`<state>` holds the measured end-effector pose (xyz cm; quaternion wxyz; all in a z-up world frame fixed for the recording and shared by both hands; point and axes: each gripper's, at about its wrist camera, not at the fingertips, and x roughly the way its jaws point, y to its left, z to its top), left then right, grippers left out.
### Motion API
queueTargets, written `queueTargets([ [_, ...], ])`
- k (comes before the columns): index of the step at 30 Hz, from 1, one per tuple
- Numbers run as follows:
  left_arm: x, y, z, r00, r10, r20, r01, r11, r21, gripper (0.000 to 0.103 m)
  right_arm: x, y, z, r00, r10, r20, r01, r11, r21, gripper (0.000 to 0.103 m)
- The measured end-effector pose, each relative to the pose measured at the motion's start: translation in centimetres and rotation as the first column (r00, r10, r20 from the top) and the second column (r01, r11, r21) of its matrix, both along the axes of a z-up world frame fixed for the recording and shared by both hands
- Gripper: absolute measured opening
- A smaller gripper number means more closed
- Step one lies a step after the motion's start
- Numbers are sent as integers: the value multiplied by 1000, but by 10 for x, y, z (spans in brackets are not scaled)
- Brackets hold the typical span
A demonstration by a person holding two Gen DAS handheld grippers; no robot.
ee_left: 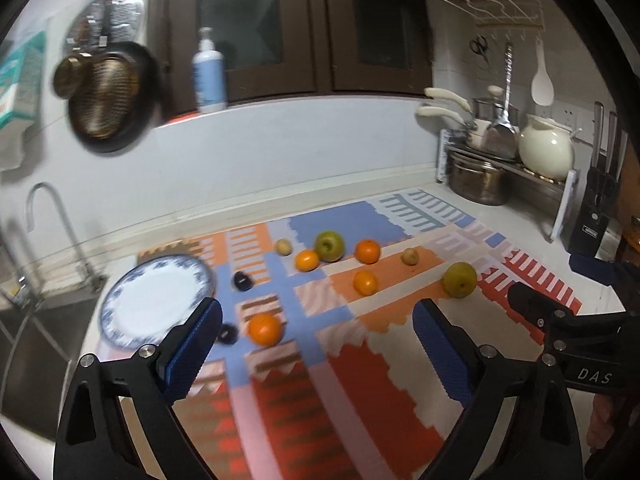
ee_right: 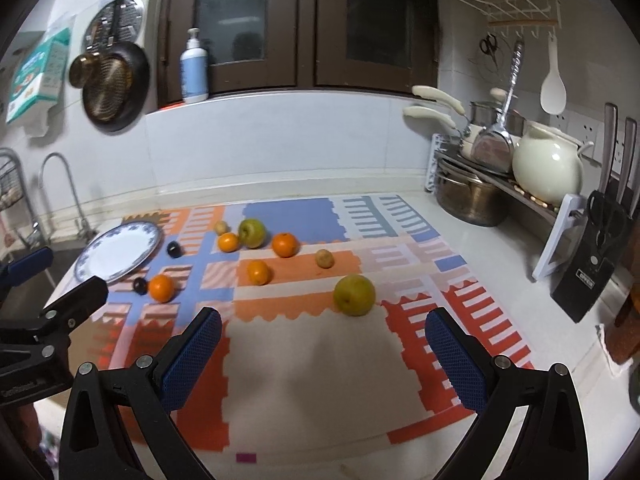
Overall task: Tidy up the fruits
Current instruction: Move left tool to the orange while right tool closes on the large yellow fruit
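Observation:
Several fruits lie on a patterned mat (ee_right: 312,344): oranges (ee_right: 161,288) (ee_right: 285,245), a green apple (ee_right: 252,233), a yellow-green pear (ee_right: 354,295), small yellowish fruits (ee_right: 324,258) and two dark plums (ee_right: 173,249). An empty blue-rimmed white plate (ee_right: 120,250) sits at the mat's left. My left gripper (ee_left: 316,320) is open and empty, above the mat near an orange (ee_left: 264,329) and the plate (ee_left: 156,300). My right gripper (ee_right: 322,328) is open and empty, just in front of the pear.
A sink with a tap (ee_right: 60,184) lies left of the plate. A rack with pots and a cream jar (ee_right: 548,168) and a knife block (ee_right: 592,264) stand at the right. A soap bottle (ee_right: 194,68) stands on the window ledge.

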<state>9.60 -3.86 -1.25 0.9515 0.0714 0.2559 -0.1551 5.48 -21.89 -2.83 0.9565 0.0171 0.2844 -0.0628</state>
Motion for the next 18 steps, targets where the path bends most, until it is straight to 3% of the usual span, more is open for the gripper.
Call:
queueTargets([
  [7, 55, -28, -19, 992, -105, -66, 106, 994, 8, 86, 36, -17, -15, 995, -89, -38, 90, 996, 26, 102],
  [18, 126, -68, -64, 963, -184, -199, 194, 980, 32, 64, 90, -33, -50, 983, -131, -130, 140, 988, 59, 86],
])
